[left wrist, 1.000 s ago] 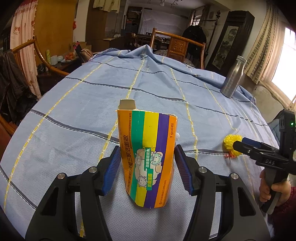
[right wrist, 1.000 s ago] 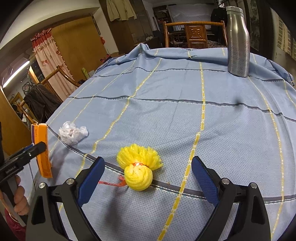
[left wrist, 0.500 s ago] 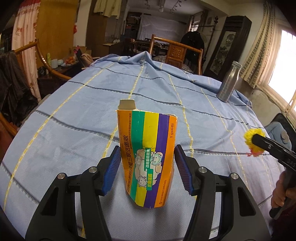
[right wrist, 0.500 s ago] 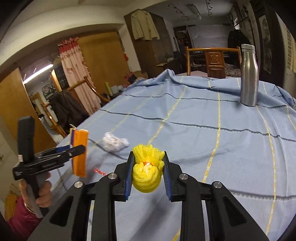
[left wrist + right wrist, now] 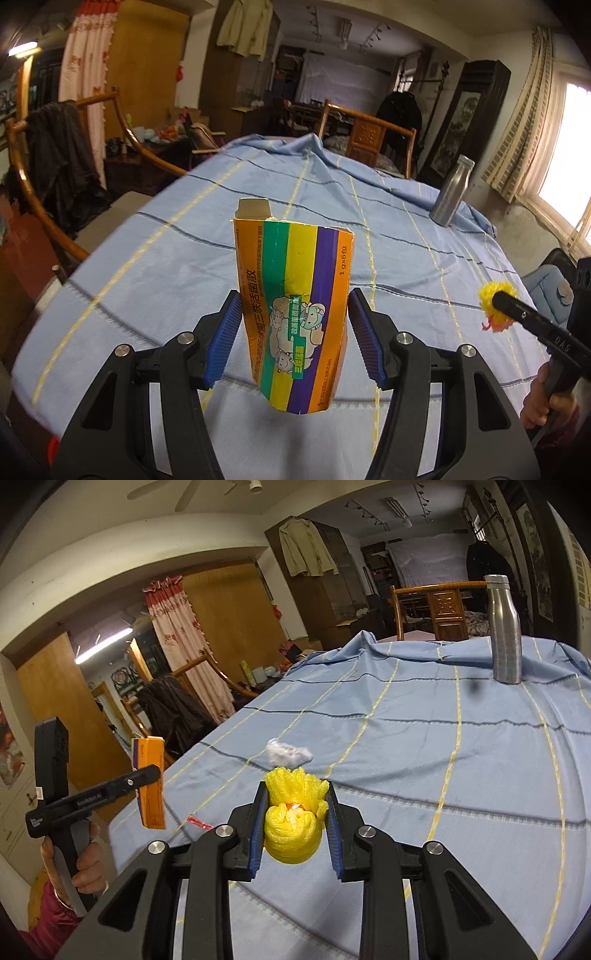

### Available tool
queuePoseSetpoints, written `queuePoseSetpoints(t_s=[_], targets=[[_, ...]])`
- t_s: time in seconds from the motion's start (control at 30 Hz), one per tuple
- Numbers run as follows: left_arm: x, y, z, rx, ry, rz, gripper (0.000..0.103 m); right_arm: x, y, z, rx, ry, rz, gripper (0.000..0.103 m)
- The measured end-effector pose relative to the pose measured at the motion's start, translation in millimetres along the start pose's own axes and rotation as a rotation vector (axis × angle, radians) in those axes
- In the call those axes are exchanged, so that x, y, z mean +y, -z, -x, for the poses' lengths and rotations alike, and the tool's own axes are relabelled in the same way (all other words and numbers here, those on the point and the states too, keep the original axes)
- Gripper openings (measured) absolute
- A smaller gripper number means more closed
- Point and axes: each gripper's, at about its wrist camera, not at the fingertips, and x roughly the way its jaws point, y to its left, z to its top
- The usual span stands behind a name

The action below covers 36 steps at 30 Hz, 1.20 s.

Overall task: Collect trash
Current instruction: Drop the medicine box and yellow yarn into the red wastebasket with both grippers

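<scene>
My left gripper (image 5: pixel 295 301) is shut on a striped orange, green, yellow and purple carton (image 5: pixel 295 325) and holds it upright in the air over the near edge of the table. The carton (image 5: pixel 150 794) also shows at the left of the right wrist view, in the left gripper (image 5: pixel 153 771). My right gripper (image 5: pixel 295 790) is shut on a yellow foam net (image 5: pixel 293 827), lifted off the cloth. In the left wrist view the foam net (image 5: pixel 493 301) sits at the tip of the right gripper (image 5: pixel 498 297). A crumpled white tissue (image 5: pixel 288 754) lies on the cloth beyond the foam.
A blue checked cloth (image 5: pixel 443 760) covers the table. A steel bottle (image 5: pixel 504 635) stands at its far right. A small red scrap (image 5: pixel 199 821) lies near the table's left edge. Wooden chairs (image 5: pixel 369 136) stand at the far end and on the left side.
My right gripper closed on the yellow foam net and lifted it off the cloth. Both grippers rose and drew back from the table. The carton stays held in the left gripper.
</scene>
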Motion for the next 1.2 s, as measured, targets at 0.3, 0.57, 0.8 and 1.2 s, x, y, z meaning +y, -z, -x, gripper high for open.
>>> queuePoseSetpoints(t_s=[0.3, 0.57, 0.8, 1.2], targets=[[11.5, 17.9, 65.3, -0.070, -0.051, 0.034, 0.058, 11.2, 13.9, 30.4, -0.034, -0.039, -0.004, 0.029], [45.0, 40.8, 113.7, -0.113, -0.139, 0.107, 0.058, 34.9, 18.6, 43.4, -0.050, -0.093, 0.018, 0.029], [101.6, 81.0, 155.9, -0.121, -0.245, 0.219, 0.058, 62.7, 23.2, 36.6, -0.019, -0.144, 0.053, 0.029], [211.8, 162.6, 175.5, 0.006, -0.404, 0.405, 0.058, 131.1, 29.9, -3.7, 0.079, -0.222, 0.123, 0.029]])
